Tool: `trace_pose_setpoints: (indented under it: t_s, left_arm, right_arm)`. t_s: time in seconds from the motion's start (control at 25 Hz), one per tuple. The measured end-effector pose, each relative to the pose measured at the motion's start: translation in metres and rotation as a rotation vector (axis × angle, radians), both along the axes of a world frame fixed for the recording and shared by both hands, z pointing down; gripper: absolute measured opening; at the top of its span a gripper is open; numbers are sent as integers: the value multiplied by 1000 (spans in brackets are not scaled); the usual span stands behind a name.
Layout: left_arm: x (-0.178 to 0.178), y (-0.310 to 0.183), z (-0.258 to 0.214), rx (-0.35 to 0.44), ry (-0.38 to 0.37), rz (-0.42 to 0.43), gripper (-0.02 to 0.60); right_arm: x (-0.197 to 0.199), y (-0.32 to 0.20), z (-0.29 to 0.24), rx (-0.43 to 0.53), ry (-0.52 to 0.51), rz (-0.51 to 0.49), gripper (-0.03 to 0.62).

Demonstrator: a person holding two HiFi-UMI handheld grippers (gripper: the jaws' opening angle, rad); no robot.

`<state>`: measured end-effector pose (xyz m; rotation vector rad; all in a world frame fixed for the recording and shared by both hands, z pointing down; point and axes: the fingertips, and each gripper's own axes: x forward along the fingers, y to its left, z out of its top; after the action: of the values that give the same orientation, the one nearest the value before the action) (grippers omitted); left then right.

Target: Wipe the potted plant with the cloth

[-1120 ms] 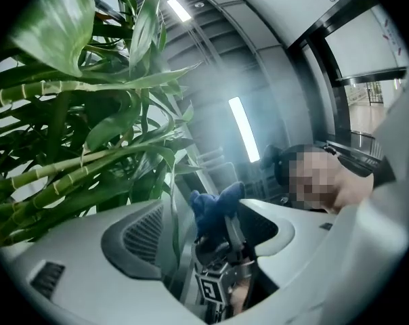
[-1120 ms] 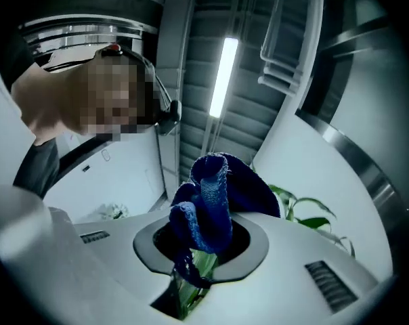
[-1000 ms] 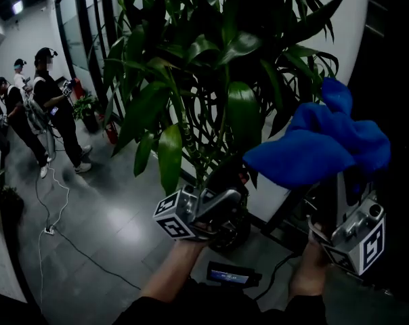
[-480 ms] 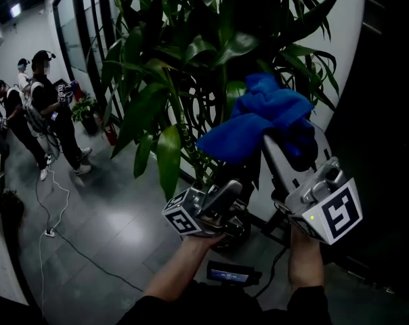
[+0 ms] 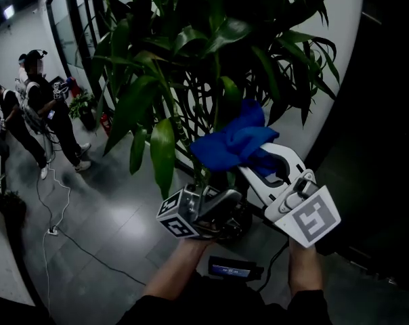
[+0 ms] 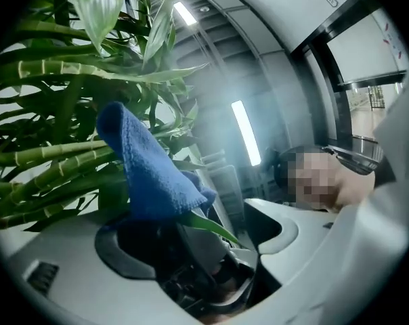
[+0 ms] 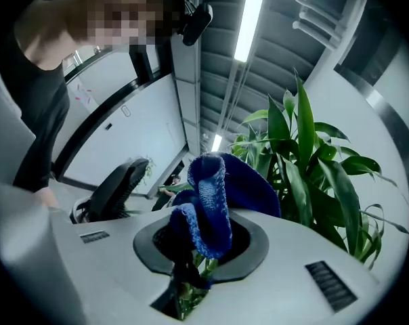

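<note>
The right hand-held gripper [image 7: 189, 276] is clenched on the nubby, bunched blue cloth [image 5: 235, 141] among the glossy, lance-shaped lower leaves of the potted plant [image 5: 191, 59], while the left hand-held gripper [image 5: 221, 198], just below the cloth, shows jaws too dark to read.

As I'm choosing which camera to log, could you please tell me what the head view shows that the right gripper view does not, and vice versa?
Only the head view shows the floor with its cable, the bystanders at left, and the left gripper below the leaves. Only the right gripper view shows the ceiling light strip and, close up, the right gripper with its jaws closed on the blue cloth. Both show that cloth and the potted plant.
</note>
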<state>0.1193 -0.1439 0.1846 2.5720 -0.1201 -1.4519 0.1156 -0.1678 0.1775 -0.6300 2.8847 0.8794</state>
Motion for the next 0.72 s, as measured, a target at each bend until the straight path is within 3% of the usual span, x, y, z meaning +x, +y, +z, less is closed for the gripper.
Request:
trace_pose_setpoints:
  t_s: [0.24, 0.44, 0.6, 0.72]
  left_arm:
    - [-4, -7, 11, -26, -2, -17, 405]
    - [-11, -11, 15, -27, 16, -28, 405]
    - [-14, -15, 17, -35, 23, -32, 405]
    - [-14, -16, 17, -40, 26, -27, 405]
  right_arm:
    - [2, 16, 38, -64, 75, -50, 86]
    - [12, 24, 67, -179, 91, -98, 86]
    - [33, 30, 60, -229, 11, -128, 86]
    - [58, 40, 33, -204, -100, -152, 86]
